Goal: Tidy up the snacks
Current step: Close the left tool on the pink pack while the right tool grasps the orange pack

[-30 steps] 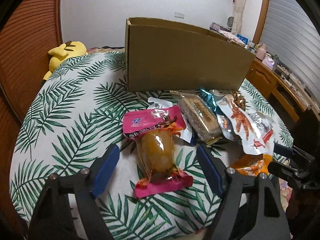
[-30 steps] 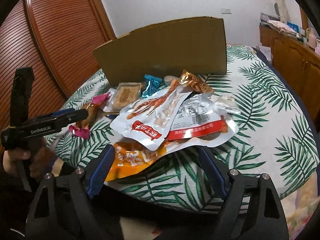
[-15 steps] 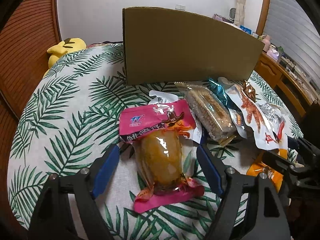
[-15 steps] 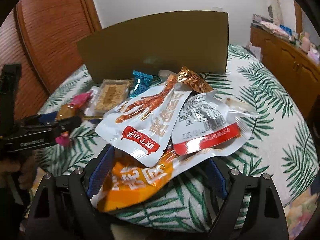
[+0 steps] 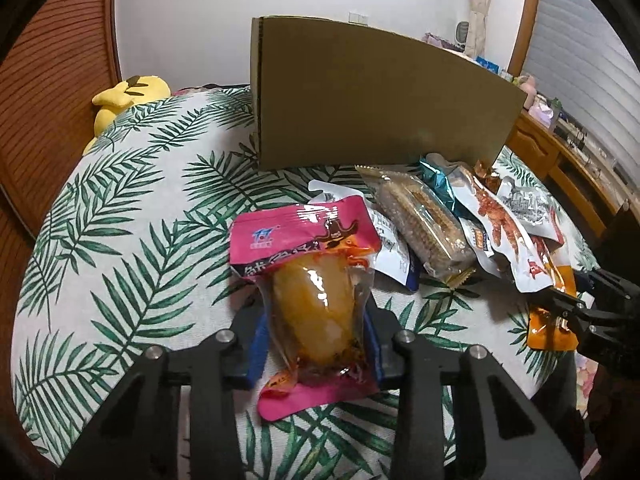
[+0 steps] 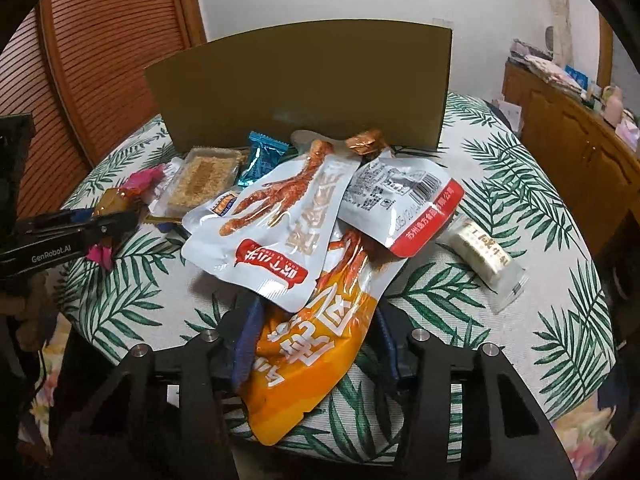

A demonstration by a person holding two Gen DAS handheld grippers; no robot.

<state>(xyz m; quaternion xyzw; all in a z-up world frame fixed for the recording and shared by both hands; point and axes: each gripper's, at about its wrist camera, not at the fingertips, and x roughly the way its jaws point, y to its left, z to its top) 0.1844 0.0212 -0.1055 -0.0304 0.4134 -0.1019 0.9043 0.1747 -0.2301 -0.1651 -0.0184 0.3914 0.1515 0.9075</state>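
My left gripper (image 5: pixel 316 344) is shut on a pink packet with a yellow-brown snack inside (image 5: pixel 316 296), lying on the palm-leaf cloth. My right gripper (image 6: pixel 316 344) is shut on the near end of an orange snack pouch (image 6: pixel 312 344), which lies under a white chicken-feet pouch (image 6: pixel 280 216) and a white pouch with a red band (image 6: pixel 400 200). A tall cardboard box (image 5: pixel 372 100) stands behind the pile; it also shows in the right wrist view (image 6: pixel 304 88). A clear pack of sesame bars (image 5: pixel 424 220) and a teal wrapper (image 6: pixel 260 160) lie by the box.
A small white wrapped bar (image 6: pixel 484 256) lies apart on the right of the cloth. A yellow plush toy (image 5: pixel 124 96) sits at the far left edge. A wooden cabinet (image 6: pixel 568 132) stands to the right. A slatted wooden door (image 6: pixel 100 40) is at the left.
Both grippers moved forward and closed: the left on the pink packet, the right on the orange pouch. The pile of pouches shifted slightly.
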